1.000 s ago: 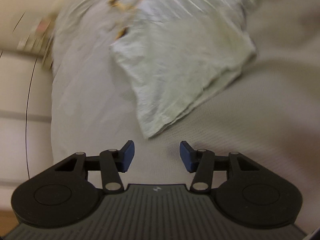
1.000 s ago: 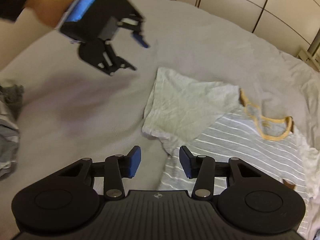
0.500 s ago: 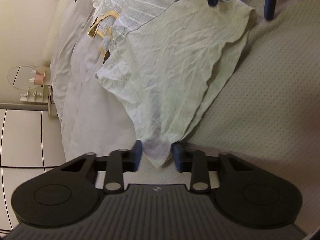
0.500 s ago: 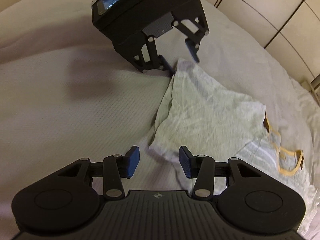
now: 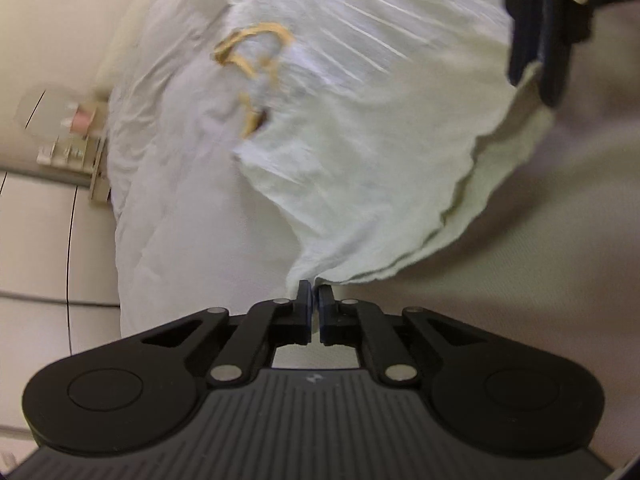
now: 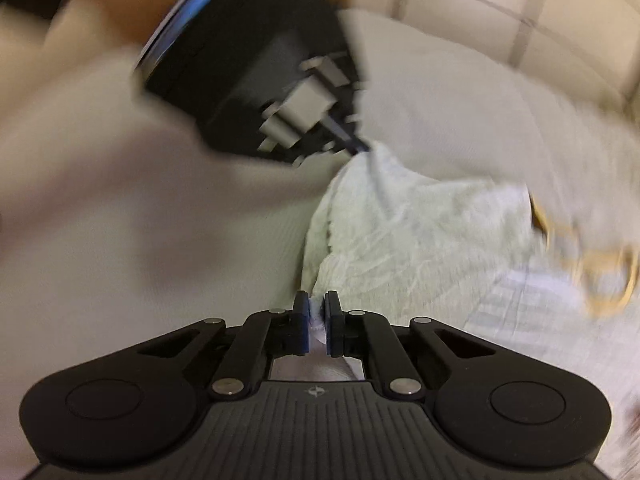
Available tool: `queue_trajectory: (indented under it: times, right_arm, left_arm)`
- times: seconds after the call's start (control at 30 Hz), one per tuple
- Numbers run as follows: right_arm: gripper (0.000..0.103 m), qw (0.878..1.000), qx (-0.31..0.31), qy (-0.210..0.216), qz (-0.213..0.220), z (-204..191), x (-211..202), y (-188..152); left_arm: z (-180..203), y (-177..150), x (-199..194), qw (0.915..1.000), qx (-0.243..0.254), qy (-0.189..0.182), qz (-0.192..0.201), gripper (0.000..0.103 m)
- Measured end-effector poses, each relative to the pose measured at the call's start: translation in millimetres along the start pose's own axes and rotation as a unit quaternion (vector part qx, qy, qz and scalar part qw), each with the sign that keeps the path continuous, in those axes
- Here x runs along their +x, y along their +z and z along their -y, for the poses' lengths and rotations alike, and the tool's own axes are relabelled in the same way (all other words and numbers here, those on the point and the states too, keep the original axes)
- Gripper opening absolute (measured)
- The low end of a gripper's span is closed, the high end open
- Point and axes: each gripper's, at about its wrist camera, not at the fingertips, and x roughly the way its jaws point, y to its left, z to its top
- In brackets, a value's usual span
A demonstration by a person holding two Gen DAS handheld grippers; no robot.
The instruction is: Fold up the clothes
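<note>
I am in a bedroom at home. A big bed (image 5: 540, 248) with a soft bumpy cover fills most of my view. At the left edge sits a little bedside shelf (image 5: 76, 148) with small things. Pale cupboard doors (image 6: 568, 8) stand at the upper right.

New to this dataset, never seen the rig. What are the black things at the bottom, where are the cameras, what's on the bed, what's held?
No robot arm: a person holds a two-finger gripper in each hand, with a fisheye camera on each looking along its fingers. The left gripper is shut on one corner of the pale shirt. The right gripper is closing on another corner, with cloth between its pads. Each view also shows the other gripper, blurred, at the top. The shirt lies on a bed, partly over a striped top with yellow trim.
</note>
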Motion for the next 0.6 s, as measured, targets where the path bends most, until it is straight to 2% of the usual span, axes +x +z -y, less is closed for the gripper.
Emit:
queue_trajectory:
  times: [0.07, 0.13, 0.23, 0.33, 0.4, 0.5, 0.6]
  right_arm:
    - [0.007, 0.996, 0.084, 0.020, 0.020, 23.7, -14.1, -1.3]
    - [0.007, 0.986, 0.161, 0.032, 0.033, 46.2, -25.1, -5.6]
    - [0.007, 0.968, 0.245, 0.036, 0.028, 74.0, -26.2, -17.5]
    - [0.010, 0.951, 0.305, 0.038, 0.016, 94.8, -20.1, -29.9]
    - [0.017, 0.942, 0.332, 0.036, 0.009, 103.8, -17.4, -36.6]
    - [0.025, 0.937, 0.348, 0.035, -0.002, 111.9, -17.4, -45.5]
    - [0.027, 0.935, 0.353, 0.027, -0.002, 114.8, -23.2, -53.3]
  left_arm:
    - [-16.2, 12.8, 2.2, 0.9995, -0.029, -0.010, 0.000, 0.004]
    - [-30.6, 25.9, 6.7, 0.9982, -0.055, -0.025, -0.001, 0.005]
    - [-45.4, 47.8, 18.6, 0.9956, -0.086, -0.037, -0.003, 0.008]
    - [-55.3, 63.4, 31.6, 0.9901, -0.135, -0.034, -0.017, 0.021]
    - [-66.1, 66.0, 36.1, 0.9808, -0.191, -0.032, -0.024, 0.032]
    - [-76.7, 58.1, 34.3, 0.9633, -0.265, -0.023, -0.039, 0.034]
    - [-81.1, 42.2, 32.0, 0.9360, -0.346, -0.039, -0.050, 0.035]
